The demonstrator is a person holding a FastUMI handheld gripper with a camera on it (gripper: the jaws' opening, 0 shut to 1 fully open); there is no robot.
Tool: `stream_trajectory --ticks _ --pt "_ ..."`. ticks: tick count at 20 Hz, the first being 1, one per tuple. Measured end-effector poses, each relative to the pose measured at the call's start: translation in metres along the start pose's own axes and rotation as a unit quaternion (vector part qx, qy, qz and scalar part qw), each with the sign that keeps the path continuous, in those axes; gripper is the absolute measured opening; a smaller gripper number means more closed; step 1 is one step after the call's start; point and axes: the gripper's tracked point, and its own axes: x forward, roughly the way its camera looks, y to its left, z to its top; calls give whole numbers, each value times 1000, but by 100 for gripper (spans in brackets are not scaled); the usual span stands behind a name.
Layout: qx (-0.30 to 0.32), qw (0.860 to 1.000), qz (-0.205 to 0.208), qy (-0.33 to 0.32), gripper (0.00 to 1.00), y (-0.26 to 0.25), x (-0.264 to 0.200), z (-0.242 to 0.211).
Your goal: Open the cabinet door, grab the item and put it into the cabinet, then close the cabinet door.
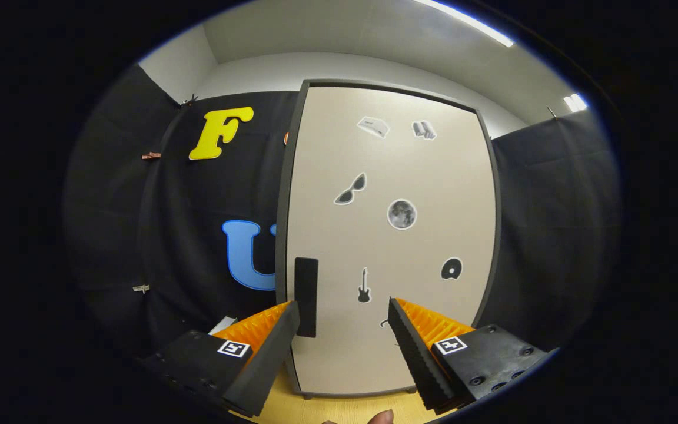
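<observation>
Looking down the gripper (344,318) at the bottom of the frame, the two fingers are sitting spread wide apart with nothing between them, so the jaws are released and not grasping anything. Right at the very bottom centre a fingertip (381,417) of the person is poking into view, resting over a strip of light wooden tabletop (345,407).

Just past the fingers, the cabinet (389,235) is standing upright and taking up the middle of the frame. Its beige door (339,147) is sitting flush in the dark frame, so it's looking fully closed to me. The black handle (306,296) is hanging vertically near the door's left edge, lower centre of the frame, just ahead of the left finger's tip and apparently not being touched. A bunch of stickers are dotting the door: sunglasses (351,189), a moon (402,214), a guitar (364,285) and a few more higher up.

Something small and pale (223,324) is peeking out at the lower left beside the left finger, but I can't tell whether that's the item.

Behind it all, black cloth (139,235) is hanging on both sides.

Progress-wise, I'm guessing nothing is done yet: opening the door, grabbing the item, putting it in and closing up are all still waiting.
</observation>
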Motion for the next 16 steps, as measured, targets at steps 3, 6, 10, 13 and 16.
stream_trajectory --ticks 3,6,10,13,16 --pt "2 1000 1 4 97 10 23 -7" --pt "7 1000 2 10 97 18 43 -17" --pt "16 1000 -4 16 97 22 67 -28" --pt "28 999 0 20 97 28 81 -36" --pt "39 999 -1 36 90 34 95 -50"
